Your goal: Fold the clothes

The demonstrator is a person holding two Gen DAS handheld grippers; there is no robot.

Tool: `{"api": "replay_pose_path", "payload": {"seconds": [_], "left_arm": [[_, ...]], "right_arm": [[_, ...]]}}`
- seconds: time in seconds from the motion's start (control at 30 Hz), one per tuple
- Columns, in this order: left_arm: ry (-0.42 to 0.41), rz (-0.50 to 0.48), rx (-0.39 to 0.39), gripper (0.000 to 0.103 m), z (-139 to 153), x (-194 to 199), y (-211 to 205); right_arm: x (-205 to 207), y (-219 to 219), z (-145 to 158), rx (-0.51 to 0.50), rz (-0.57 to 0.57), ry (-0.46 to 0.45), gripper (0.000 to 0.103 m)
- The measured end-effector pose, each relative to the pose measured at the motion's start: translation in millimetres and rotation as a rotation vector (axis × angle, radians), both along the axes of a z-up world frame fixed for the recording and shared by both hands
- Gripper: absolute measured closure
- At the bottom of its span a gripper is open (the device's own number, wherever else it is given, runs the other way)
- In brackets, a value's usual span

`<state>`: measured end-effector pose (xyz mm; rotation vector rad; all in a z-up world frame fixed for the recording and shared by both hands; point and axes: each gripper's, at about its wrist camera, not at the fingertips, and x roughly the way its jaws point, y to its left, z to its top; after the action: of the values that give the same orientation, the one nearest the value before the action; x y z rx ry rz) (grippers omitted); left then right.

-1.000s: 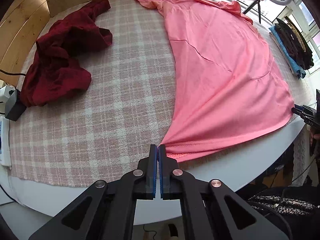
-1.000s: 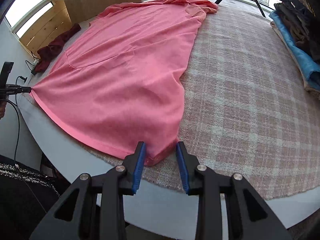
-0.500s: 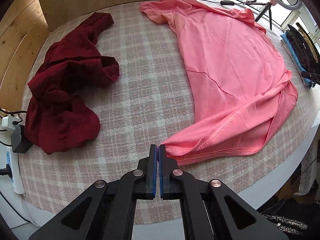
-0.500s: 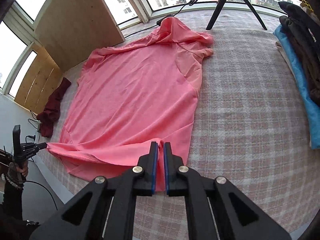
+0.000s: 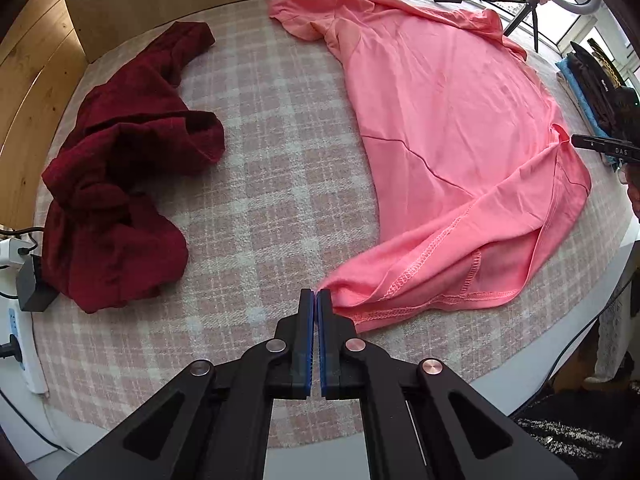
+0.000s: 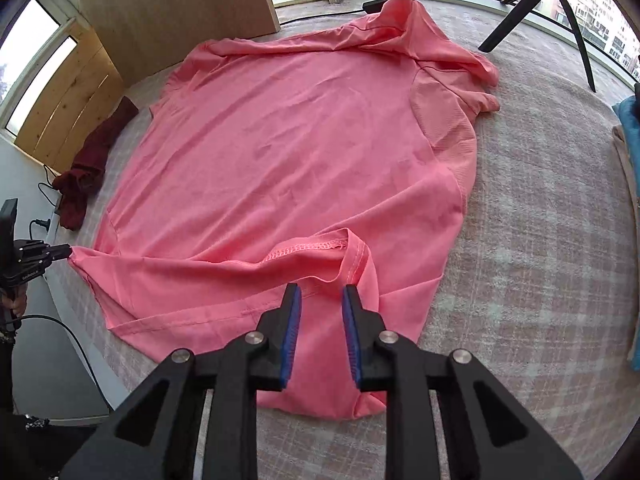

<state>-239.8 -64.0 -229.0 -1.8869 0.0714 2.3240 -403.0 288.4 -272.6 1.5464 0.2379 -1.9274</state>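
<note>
A pink shirt (image 5: pixel 440 100) lies spread on the checked tablecloth (image 5: pixel 260 168), its bottom hem lifted and turned back over the body. My left gripper (image 5: pixel 318 294) is shut on one hem corner, and the right wrist view shows it at the far left (image 6: pixel 66 251), still pinching that corner. My right gripper (image 6: pixel 320 296) is open. The other hem corner lies slack between and just beyond its fingers on the pink shirt (image 6: pixel 300 140). In the left wrist view the right gripper (image 5: pixel 578 142) sits at the shirt's right edge.
A crumpled dark red garment (image 5: pixel 120 168) lies left of the shirt. Folded clothes (image 5: pixel 592 84) are stacked at the right edge. A tripod (image 6: pixel 532 4) stands behind the collar, and a wooden board (image 6: pixel 180 0) is at the back. A power strip (image 5: pixel 16 320) hangs at the left.
Both grippers carried the hem up off the table edge and forward over the shirt. The right gripper, shut on the hem half a second ago, has opened. The left stays shut.
</note>
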Motion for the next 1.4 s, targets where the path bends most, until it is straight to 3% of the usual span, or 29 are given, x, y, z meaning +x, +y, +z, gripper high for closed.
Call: {"api": "replay_pose_path", "payload": {"seconds": [0.3, 0.37, 0.53, 0.73, 0.83, 1.0, 1.23, 1.4], "left_arm": [[-0.016, 0.004, 0.0, 0.102, -8.9, 7.2, -7.0], [-0.018, 0.0, -0.006, 0.102, -9.7, 9.1, -8.0], [0.002, -0.008, 0.001, 0.102, 5.6, 19.8, -12.4], [0.023, -0.042, 0.026, 0.102, 48.9, 49.6, 4.2], [0.006, -0.074, 0.055, 0.102, 51.7, 70.7, 18.5], [-0.033, -0.097, 0.048, 0.102, 30.2, 82.3, 31.8], [-0.072, -0.132, 0.038, 0.102, 3.9, 88.5, 46.6], [-0.076, -0.149, 0.04, 0.102, -0.2, 92.1, 52.6]], "right_arm": [[-20.9, -14.2, -18.7, 0.084, 0.008, -0.021, 0.082], [-20.6, -14.5, -19.1, 0.102, 0.02, -0.018, 0.097], [-1.7, 8.9, 11.5, 0.131, 0.024, 0.037, 0.101], [54.6, 85.4, 104.3, 0.084, -0.054, 0.134, 0.101], [96.6, 117.4, 121.3, 0.118, -0.084, 0.146, 0.101], [136.2, 158.3, 71.7, 0.185, -0.178, 0.061, 0.102], [125.5, 168.8, 41.5, 0.177, -0.221, 0.041, 0.102], [143.7, 161.0, 27.9, 0.146, -0.113, 0.061, 0.097]]}}
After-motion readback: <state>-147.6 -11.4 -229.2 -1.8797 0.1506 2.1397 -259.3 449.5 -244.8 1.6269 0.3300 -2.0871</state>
